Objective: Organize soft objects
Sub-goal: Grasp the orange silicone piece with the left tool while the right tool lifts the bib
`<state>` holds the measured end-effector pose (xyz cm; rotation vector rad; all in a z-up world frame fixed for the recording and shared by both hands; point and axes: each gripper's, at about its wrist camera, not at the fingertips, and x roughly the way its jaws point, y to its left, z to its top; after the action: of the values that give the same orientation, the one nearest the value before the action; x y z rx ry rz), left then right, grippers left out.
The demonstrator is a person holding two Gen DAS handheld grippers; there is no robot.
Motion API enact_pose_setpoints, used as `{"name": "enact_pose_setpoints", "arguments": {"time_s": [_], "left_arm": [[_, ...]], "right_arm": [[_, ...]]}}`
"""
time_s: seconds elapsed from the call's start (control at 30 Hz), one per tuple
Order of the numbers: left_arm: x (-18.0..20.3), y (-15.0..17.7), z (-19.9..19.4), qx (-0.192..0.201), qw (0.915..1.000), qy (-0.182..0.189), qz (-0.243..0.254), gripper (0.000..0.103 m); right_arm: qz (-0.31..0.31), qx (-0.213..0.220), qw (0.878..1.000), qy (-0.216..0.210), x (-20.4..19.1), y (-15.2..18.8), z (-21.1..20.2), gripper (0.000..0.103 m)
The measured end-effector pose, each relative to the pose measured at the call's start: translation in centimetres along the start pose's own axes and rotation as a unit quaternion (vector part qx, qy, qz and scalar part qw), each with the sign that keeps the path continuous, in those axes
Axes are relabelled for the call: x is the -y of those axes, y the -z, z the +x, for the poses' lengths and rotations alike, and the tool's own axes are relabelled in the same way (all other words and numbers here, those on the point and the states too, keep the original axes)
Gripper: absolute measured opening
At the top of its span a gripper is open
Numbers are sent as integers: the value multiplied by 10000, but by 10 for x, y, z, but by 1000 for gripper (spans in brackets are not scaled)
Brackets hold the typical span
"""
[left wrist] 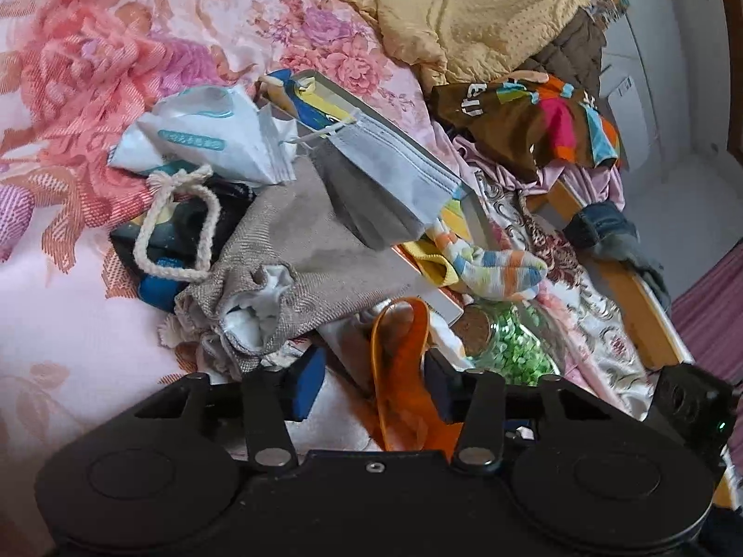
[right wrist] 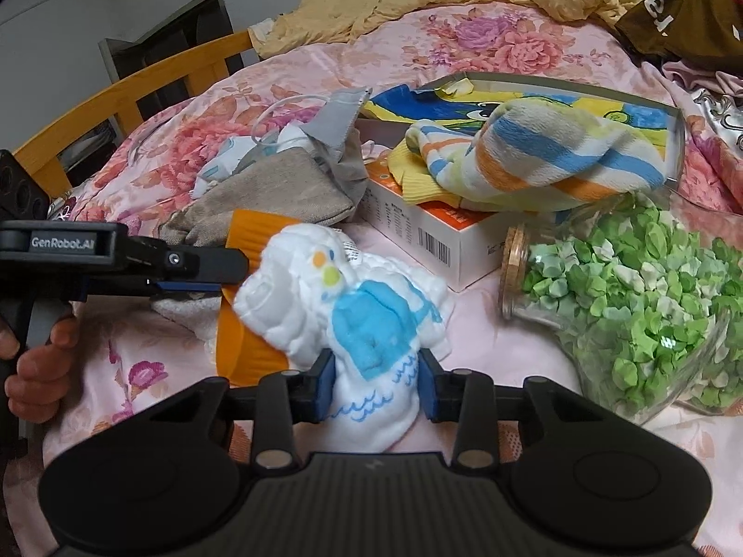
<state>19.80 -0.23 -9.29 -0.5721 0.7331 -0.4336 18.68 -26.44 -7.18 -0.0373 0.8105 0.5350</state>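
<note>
Right wrist view shows the right gripper [right wrist: 376, 385] pinching a white sock [right wrist: 343, 306] above the bedspread [right wrist: 487, 352], while the left gripper [right wrist: 223, 269], apparently spread, holds an orange cup [right wrist: 246, 343] beside it; feed it in slowly.

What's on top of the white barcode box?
A striped sock and a yellow cloth drape over the white box; its lid print is mostly covered, and its contents can't be seen.

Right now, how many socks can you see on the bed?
2. A striped sock lies on the white box; a white sock is in the right gripper. More may hide under the clutter.
</note>
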Motion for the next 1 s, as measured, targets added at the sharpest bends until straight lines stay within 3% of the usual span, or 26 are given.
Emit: {"name": "enact_pose_setpoints", "arguments": {"time_s": [0.3,0.6,0.87,1.0], "left_arm": [[12,5,2,25,9994,-293,172,35],[30,8,4,78,9972,-434,608,34],[27,-7,17,-180,9958,-531,723,34],[33,-4,17,-150,9925,-581,1069,30]], "right_arm": [[25,-1,10000,89,-2,0,-1,40],[43,4,9999,97,-1,0,-1,40],[29,8,9999,112,-2,1,0,40],[8,9,9999,128,-3,1,0,40]]}}
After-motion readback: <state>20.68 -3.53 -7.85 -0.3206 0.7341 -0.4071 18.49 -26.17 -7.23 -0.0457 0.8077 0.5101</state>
